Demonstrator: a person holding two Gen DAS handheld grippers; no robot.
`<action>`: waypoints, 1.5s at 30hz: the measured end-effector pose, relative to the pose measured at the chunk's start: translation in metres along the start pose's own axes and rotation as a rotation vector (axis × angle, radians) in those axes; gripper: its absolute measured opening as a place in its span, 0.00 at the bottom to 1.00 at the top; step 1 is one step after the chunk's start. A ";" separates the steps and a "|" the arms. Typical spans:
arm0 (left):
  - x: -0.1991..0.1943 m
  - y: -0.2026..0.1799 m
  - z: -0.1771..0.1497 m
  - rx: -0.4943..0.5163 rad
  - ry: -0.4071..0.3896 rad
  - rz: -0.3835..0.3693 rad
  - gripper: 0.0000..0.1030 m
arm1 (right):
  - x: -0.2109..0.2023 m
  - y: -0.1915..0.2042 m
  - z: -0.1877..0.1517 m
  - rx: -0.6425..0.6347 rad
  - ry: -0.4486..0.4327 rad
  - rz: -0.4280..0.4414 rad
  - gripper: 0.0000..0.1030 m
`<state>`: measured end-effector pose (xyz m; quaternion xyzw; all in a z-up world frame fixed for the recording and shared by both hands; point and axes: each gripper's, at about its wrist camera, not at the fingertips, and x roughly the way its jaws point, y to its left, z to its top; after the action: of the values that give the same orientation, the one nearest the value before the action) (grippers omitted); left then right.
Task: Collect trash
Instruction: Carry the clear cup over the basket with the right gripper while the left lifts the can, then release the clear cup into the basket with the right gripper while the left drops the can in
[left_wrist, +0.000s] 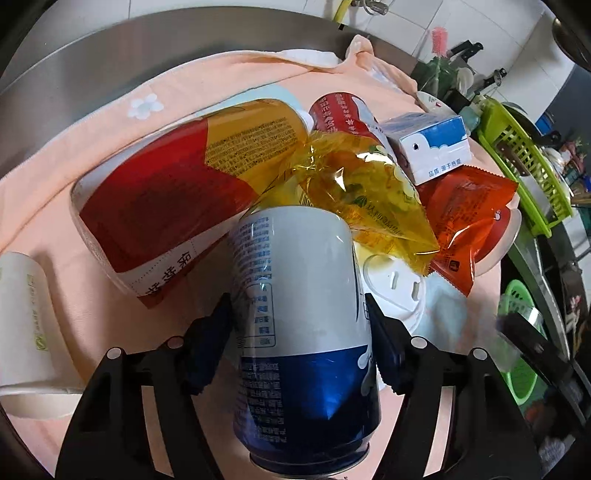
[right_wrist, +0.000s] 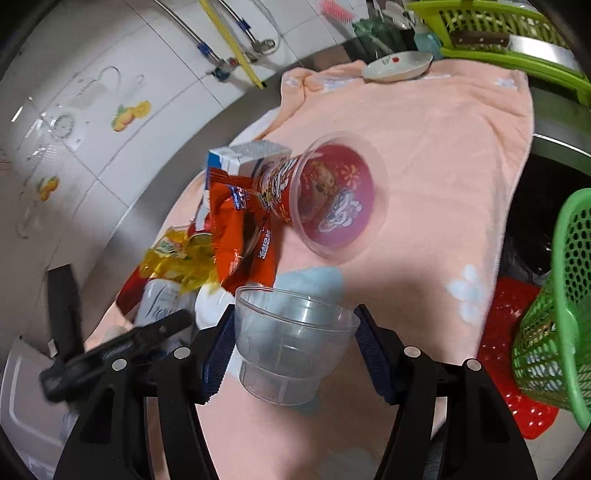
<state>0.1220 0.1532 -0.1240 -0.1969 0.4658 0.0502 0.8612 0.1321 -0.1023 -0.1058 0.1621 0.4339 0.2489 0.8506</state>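
Observation:
My left gripper (left_wrist: 299, 314) is shut on a blue and white drink can (left_wrist: 303, 332), held over a peach towel (left_wrist: 92, 122). Beyond it lie a red and yellow bottle (left_wrist: 166, 177), a yellow wrapper (left_wrist: 369, 195), an orange-red wrapper (left_wrist: 469, 214), a small blue and white carton (left_wrist: 436, 147) and a white lid (left_wrist: 399, 288). My right gripper (right_wrist: 295, 332) is shut on a clear plastic cup (right_wrist: 291, 339). Ahead of it a red printed cup (right_wrist: 328, 195) lies on its side next to the orange-red wrapper (right_wrist: 240, 229) and yellow wrapper (right_wrist: 181, 258).
A white paper cup (left_wrist: 26, 321) lies at the left. A green basket (right_wrist: 557, 306) and red mat (right_wrist: 513, 332) sit off the towel's right edge. A green dish rack (left_wrist: 524, 162), a white dish (right_wrist: 399, 64) and a tiled wall stand behind.

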 end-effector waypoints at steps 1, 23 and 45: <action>-0.001 0.000 0.000 0.004 -0.003 0.000 0.65 | -0.008 -0.003 -0.002 -0.009 -0.005 0.003 0.59; -0.076 -0.083 -0.032 0.175 -0.100 -0.179 0.64 | -0.120 -0.195 -0.009 -0.002 -0.018 -0.426 0.59; 0.003 -0.348 -0.057 0.560 0.079 -0.384 0.64 | -0.149 -0.277 -0.039 0.074 0.003 -0.396 0.68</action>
<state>0.1733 -0.1882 -0.0524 -0.0386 0.4491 -0.2504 0.8568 0.1038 -0.4118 -0.1663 0.1044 0.4675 0.0611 0.8757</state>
